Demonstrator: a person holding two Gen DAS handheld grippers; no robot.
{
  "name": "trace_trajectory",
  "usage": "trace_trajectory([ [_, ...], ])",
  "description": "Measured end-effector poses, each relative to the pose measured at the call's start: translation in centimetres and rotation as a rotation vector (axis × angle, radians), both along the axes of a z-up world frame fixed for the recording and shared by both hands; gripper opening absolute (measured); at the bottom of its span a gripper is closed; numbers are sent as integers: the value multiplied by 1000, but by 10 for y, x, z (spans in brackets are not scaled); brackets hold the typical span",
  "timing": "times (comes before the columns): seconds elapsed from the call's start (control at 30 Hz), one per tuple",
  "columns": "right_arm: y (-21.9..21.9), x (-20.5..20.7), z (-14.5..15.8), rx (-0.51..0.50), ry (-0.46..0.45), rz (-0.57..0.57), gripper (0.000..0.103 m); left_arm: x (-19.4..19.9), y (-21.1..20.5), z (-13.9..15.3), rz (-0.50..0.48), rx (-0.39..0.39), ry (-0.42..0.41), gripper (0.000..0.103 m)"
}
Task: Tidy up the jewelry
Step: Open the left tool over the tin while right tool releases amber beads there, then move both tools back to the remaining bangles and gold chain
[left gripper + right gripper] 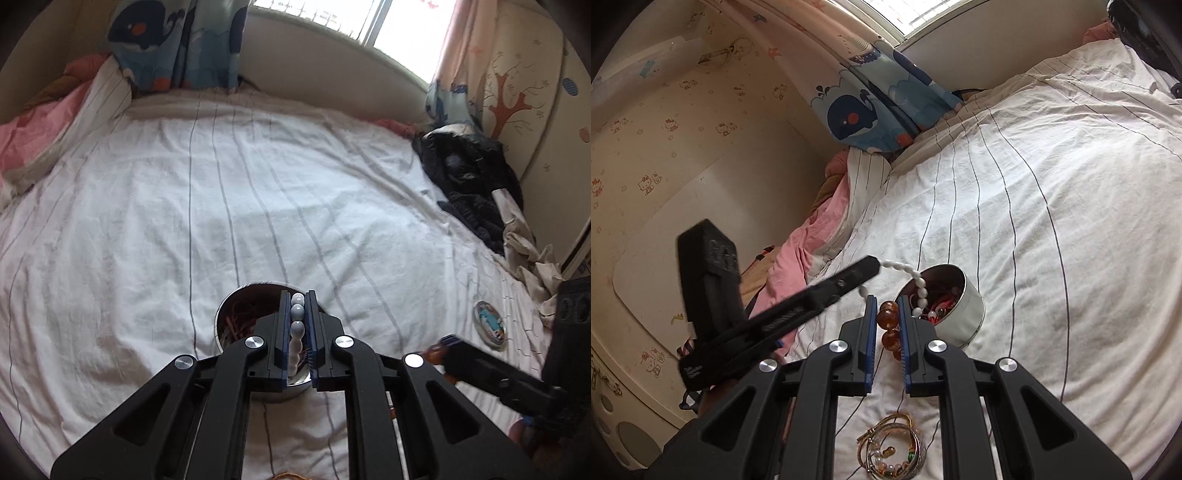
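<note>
Left wrist view: left gripper [297, 314], jaws pressed onto a white bead bracelet [297, 325], beads lined up between the blue pads. The gripper is held above a round metal tin [236, 306] that stands on the bed sheet [184, 206], white with thin grey stripes. Tin holds reddish cords and strings. Right gripper [448, 341] enters from the lower right edge of the view, carrying amber beads at its tip. A small round lid [489, 322] with a blue picture lies on the sheet near the bed's right edge. Dark clothes [469, 181] are heaped along the right edge of the bed; a pink quilt [33, 136] is bunched at the far left corner. A whale-print curtain [173, 40] hangs at the head end.

Right wrist view: right gripper [888, 321], jaws pinching an amber bead bracelet [889, 326], the large beads stacked between the pads. It is held above the sheet [1034, 221], just beside the tin [960, 314] on its near left side. Left gripper [864, 269] reaches in from the left, tilted, its tip over the tin's left rim; the white bead bracelet [916, 278] arcs from that tip down into the tin. A pile of bangles [892, 448], gold and beaded, lies on the sheet toward the bed's near edge, between the right gripper's arms.
</note>
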State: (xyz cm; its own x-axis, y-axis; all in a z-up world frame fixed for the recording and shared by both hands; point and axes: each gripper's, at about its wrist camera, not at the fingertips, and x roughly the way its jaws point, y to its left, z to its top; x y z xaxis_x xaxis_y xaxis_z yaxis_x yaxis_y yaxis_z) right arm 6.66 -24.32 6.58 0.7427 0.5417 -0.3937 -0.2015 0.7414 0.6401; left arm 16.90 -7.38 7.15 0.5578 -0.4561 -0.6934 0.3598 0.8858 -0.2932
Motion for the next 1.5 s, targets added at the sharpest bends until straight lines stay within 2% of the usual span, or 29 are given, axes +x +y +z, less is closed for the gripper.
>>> trace_trajectory([
  [0.1, 5, 10, 1, -2, -1, 12, 12, 9, 14, -20, 51, 28, 39, 9],
  [0.2, 11, 21, 5, 6, -11, 28, 12, 3, 30, -24, 78, 17, 31, 18],
  [0.33, 25, 35, 14, 14, -44, 55, 12, -10, 47, -26, 92, 32, 22, 23],
  [0.37, 28, 39, 14, 4, -43, 54, 12, -14, 50, -27, 92, 38, 19, 24],
  [0.43, 33, 51, 5, -86, -10, 12, 13, -24, 54, -28, 88, 51, 19, 30],
  [0.47, 32, 56, -4, -126, 29, -17, 19, -30, 56, -28, 86, 55, 20, 31],
  [0.5, 28, 59, -14, -140, 70, -48, 29, -36, 58, -28, 85, 59, 18, 34],
  [0.6, 10, 42, -31, -132, 111, -118, 31, -59, 60, -27, 60, 67, 8, 39],
  [0.77, 5, -15, -41, -167, 122, -100, 31, -94, 55, -38, 29, 94, 17, 42],
  [0.93, 12, -55, -72, -206, 179, -99, 36, -122, 54, -52, 73, 110, 13, 43],
  [1.03, 10, -62, -91, -191, 212, -122, 36, -132, 59, -60, 130, 103, -18, 49],
  [1.13, 12, -63, -88, -200, 184, -123, 39, -136, 58, -66, 152, 114, -39, 49],
  [1.33, 16, -66, -85, -223, 168, -120, 43, -135, 68, -67, 184, 54, -37, 51],
  [1.5, 19, -68, -84, -239, 157, -119, 47, -138, 67, -67, 197, 60, -51, 56],
])
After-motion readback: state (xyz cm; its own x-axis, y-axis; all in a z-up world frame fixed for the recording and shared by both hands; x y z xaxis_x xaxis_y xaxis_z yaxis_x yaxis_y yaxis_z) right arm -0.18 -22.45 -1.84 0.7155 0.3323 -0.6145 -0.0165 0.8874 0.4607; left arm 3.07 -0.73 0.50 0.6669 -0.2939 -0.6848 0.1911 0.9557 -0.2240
